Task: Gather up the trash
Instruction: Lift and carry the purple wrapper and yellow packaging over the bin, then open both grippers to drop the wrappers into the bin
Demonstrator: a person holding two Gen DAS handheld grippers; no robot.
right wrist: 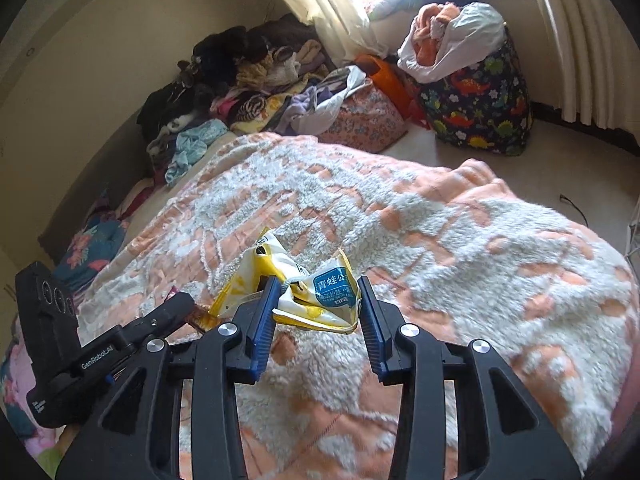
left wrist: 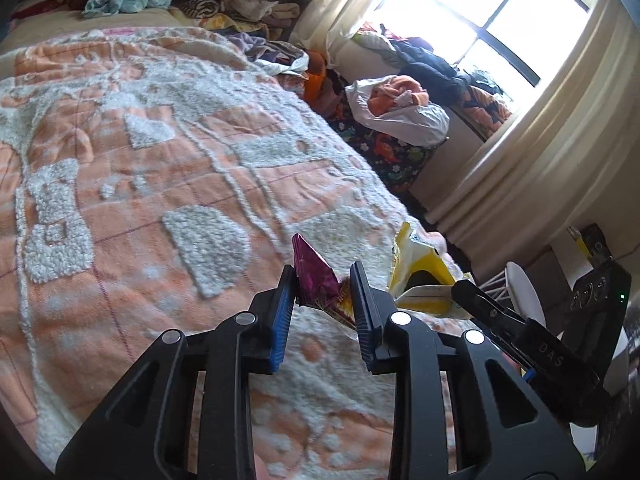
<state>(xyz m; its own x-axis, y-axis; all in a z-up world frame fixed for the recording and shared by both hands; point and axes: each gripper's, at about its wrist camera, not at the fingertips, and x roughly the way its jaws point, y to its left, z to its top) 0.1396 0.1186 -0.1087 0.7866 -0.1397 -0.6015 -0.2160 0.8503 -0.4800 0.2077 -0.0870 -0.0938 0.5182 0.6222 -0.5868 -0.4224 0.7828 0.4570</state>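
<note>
Two wrappers lie side by side on the blanket, purple wrapper left of yellow wrapper.

1. Blanket on the bed: fleecy cloth, raised white tufts rough and nubbly, peach ground flatter and matt.
2. Purple wrapper: thin glossy foil-like film, creased, with a gold shine at its lower end.
3. Yellow wrapper: crinkled plastic film, shiny, with a printed blue label.
4. Left tongs and right tongs: matt black hard plastic, ribbed blue pads, bright metal rivets.
5. Curtain: soft cream cloth, matt, in folds.
6. White bag: thin plastic, faint sheen, wrinkled.
7. Dinosaur-print bag: dark woven cloth, dull finish.
</note>
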